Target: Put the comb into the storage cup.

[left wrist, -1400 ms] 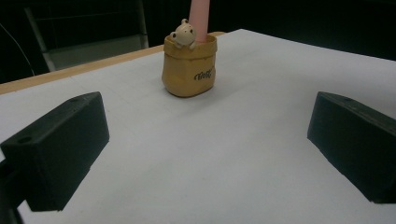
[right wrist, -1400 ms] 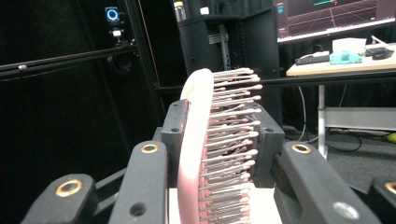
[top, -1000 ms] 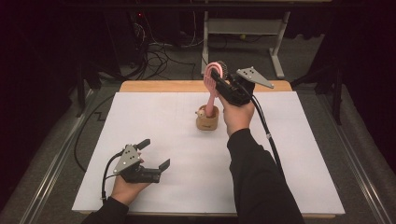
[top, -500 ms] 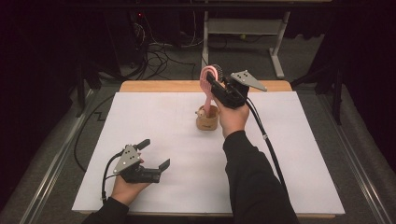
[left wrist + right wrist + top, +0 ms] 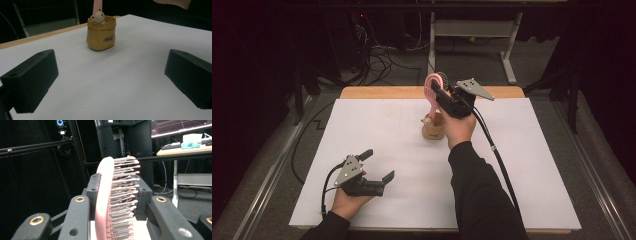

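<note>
Hairbrush point(image 5: 432, 90), pink and bristled, stands upright in the clenched right gripper point(image 5: 443, 94), its head clamped between the jaws and its handle reaching down into the small tan cup point(image 5: 433, 129) directly beneath. It looks light and stiff; the springy pins give little purchase, so the firmer hold is across the plastic back and edges, or on the bare handle. The right gripper view shows the white-tipped pins point(image 5: 125, 182) pressed against one jaw. The left gripper view shows the cup's little bear figure point(image 5: 98, 17) and lettering ahead of the released left gripper point(image 5: 369, 171), which rests on the white table point(image 5: 532, 165), nearer the person than the cup.
</note>
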`<state>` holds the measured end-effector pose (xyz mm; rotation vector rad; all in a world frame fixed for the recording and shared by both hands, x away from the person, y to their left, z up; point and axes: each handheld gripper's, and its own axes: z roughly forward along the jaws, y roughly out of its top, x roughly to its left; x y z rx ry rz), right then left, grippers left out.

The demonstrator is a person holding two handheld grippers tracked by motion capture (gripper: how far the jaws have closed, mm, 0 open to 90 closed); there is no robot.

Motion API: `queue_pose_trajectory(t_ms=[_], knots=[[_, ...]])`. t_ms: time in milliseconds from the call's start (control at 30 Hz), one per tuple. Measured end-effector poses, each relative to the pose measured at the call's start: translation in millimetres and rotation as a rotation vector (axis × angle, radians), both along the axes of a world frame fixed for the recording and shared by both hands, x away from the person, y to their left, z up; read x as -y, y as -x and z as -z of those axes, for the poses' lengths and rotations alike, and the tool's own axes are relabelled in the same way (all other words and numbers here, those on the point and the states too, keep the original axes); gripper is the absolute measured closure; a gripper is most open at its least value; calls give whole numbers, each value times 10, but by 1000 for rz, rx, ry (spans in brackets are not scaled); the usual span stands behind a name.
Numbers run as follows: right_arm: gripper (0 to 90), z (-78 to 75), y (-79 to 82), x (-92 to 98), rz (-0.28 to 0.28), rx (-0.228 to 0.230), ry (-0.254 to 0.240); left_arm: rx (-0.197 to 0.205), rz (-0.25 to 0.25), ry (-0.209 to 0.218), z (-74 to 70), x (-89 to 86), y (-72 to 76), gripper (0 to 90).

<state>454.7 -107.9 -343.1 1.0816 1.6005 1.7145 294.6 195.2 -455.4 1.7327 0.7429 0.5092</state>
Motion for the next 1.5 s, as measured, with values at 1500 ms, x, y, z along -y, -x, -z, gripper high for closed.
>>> queue_pose_trajectory(t_ms=[1500], knots=[[664, 159, -51, -76, 2, -47, 17, -2, 7, -5, 10, -1, -2, 0]])
